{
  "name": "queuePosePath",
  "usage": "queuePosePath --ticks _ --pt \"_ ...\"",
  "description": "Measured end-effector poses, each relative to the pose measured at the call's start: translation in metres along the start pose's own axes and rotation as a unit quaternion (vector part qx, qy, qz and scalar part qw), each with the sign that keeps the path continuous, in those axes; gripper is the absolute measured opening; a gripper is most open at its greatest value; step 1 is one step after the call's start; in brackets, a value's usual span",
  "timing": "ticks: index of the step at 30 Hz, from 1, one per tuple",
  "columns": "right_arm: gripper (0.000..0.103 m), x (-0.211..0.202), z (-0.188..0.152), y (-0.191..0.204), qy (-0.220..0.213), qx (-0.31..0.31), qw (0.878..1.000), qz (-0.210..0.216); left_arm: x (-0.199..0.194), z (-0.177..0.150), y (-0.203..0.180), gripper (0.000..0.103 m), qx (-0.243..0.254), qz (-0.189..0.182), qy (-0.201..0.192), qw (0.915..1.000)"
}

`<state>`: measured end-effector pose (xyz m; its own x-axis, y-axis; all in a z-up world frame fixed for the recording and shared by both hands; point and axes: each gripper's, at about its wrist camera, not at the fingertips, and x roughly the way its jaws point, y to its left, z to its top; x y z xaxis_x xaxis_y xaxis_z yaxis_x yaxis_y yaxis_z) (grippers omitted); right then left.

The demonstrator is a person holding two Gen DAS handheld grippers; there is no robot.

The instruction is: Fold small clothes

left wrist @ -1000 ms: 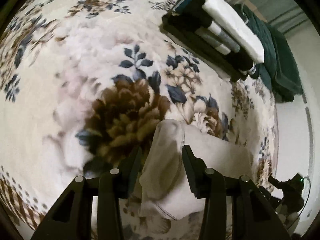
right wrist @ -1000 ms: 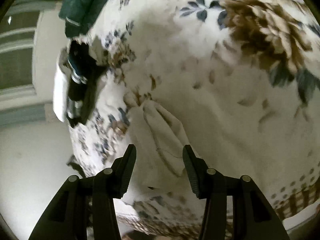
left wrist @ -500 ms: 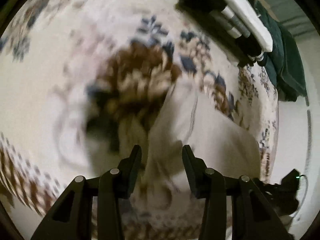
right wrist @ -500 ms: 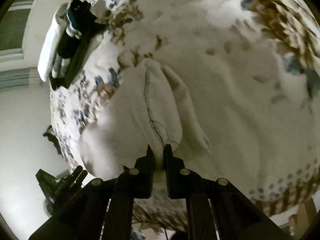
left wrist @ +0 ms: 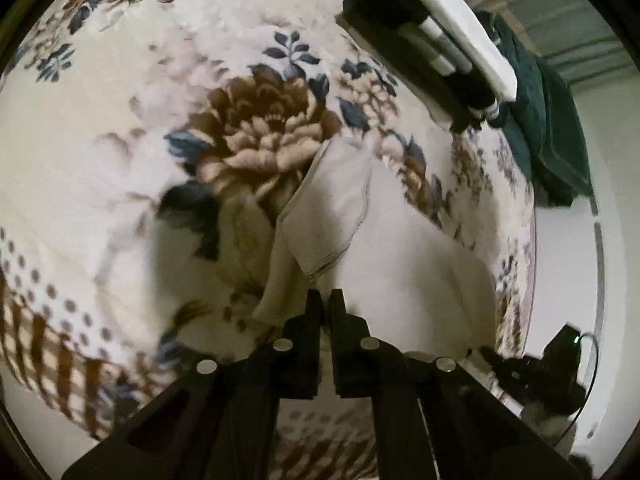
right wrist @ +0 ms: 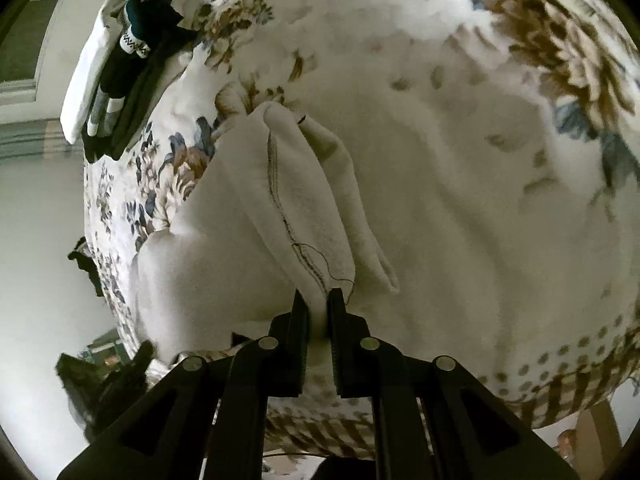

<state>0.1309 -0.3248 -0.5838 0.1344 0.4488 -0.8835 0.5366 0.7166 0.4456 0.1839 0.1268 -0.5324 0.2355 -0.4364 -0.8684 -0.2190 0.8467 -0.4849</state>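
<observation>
Underneath everything lies the floral blanket (left wrist: 120, 152), which fills both wrist views, its big brown flower (left wrist: 264, 128) at about 11 o'clock from the left gripper's tips. Towards 1 o'clock in the left view a stack of folded clothes (left wrist: 448, 40) sits at the blanket's far edge, with a dark green cloth (left wrist: 552, 128) just beyond it. In the right view the same stack (right wrist: 108, 80) lies towards 10 o'clock.

The cream garment (right wrist: 248, 216) lies on the blanket directly ahead of both grippers, bunched into long ridges, its stitched hem (right wrist: 280, 208) running away towards 12 o'clock. In the left view it (left wrist: 400, 272) spreads from 12 to 2 o'clock.

The right gripper (right wrist: 318, 312) has its jaws pinched onto a fold of that garment near the hem, cloth visibly squeezed between them. The left gripper (left wrist: 325, 308) has its jaws drawn almost together at the garment's near corner; a thin edge appears to be caught there, though the view is dim.

The fabric looks light, thick and floppy, like fleece: it should sag between two holds and not slide much. Corners and the stitched hem seem the best places to grip, since a mid-panel pinch would only gather a lump. A loose thread (right wrist: 336, 268) trails by the right jaws.
</observation>
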Motion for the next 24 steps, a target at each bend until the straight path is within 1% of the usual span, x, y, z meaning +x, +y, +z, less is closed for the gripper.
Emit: queuePosePath --ticks 2,4,6,7,8,9,10,11,12,13,14,15,17,18,19,20,21,22,23,24 --pt "0.010 0.006 -0.002 -0.004 0.011 -0.001 1.000 -0.016 0.005 -0.005 0.007 0.003 0.006 0.012 0.017 0.9998" --pt "0.012 0.019 0.000 -0.008 0.046 -0.006 0.998 -0.037 0.011 -0.007 0.018 0.004 -0.005 0.024 0.047 0.9986" --pt "0.025 0.025 0.005 -0.010 0.072 -0.009 0.996 -0.058 0.009 -0.004 0.026 0.005 -0.021 0.036 0.066 0.9969" --pt "0.037 0.022 0.008 -0.010 0.069 -0.011 0.996 -0.063 0.005 -0.001 0.028 0.005 -0.023 0.043 0.067 0.9966" --pt "0.048 0.014 0.012 -0.010 0.053 -0.011 0.996 -0.065 -0.001 0.007 0.028 0.007 -0.023 0.046 0.056 0.9971" --pt "0.051 0.007 0.015 -0.010 0.038 -0.009 0.997 -0.062 -0.007 0.014 0.025 0.010 -0.019 0.037 0.041 0.9983" --pt "0.052 -0.001 0.020 -0.011 0.019 -0.007 0.998 -0.054 -0.009 0.021 0.022 0.022 -0.013 0.028 0.030 0.9991" --pt "0.052 -0.008 0.025 -0.011 0.001 -0.002 0.999 -0.041 -0.010 0.033 0.016 0.038 -0.002 0.017 0.016 0.9997" --pt "0.053 -0.014 0.034 -0.012 -0.018 0.008 1.000 -0.022 -0.009 0.044 0.011 0.045 0.007 0.011 0.003 0.9999" --pt "0.053 -0.015 0.042 -0.012 -0.027 0.017 0.999 -0.007 -0.005 0.053 0.007 0.054 0.012 0.005 -0.006 0.9999" --pt "0.053 -0.014 0.050 -0.012 -0.033 0.027 0.999 0.008 0.000 0.063 0.002 0.055 0.020 -0.002 -0.013 0.9997" --pt "0.053 -0.013 0.061 -0.012 -0.041 0.038 0.998 0.027 0.009 0.075 -0.003 0.055 0.028 -0.002 -0.012 0.9995" --pt "0.053 -0.009 0.080 -0.011 -0.049 0.057 0.996 0.046 0.029 0.095 -0.011 0.055 0.040 -0.012 -0.002 0.9991" --pt "0.053 -0.004 0.089 -0.008 -0.048 0.061 0.995 0.058 0.041 0.103 -0.016 0.055 0.048 -0.003 0.004 0.9989" --pt "0.053 0.001 0.096 -0.003 -0.046 0.061 0.995 0.067 0.050 0.108 -0.019 0.053 0.056 0.006 0.010 0.9984" --pt "0.053 0.010 0.105 0.001 -0.036 0.054 0.995 0.070 0.062 0.113 -0.023 0.049 0.067 0.006 0.018 0.9976" --pt "0.053 0.019 0.110 0.006 -0.025 0.050 0.996 0.069 0.069 0.114 -0.024 0.040 0.072 0.011 0.018 0.9972" --pt "0.051 0.024 0.113 0.008 -0.019 0.047 0.996 0.071 0.073 0.114 -0.024 0.013 0.076 0.007 0.019 0.9969" --pt "0.029 0.027 0.114 0.010 -0.022 0.041 0.997 0.068 0.075 0.113 -0.024 0.013 0.079 0.009 0.018 0.9967" --pt "0.015 0.027 0.114 0.012 -0.036 0.031 0.997 0.056 0.075 0.112 -0.022 0.012 0.080 0.010 0.011 0.9967"
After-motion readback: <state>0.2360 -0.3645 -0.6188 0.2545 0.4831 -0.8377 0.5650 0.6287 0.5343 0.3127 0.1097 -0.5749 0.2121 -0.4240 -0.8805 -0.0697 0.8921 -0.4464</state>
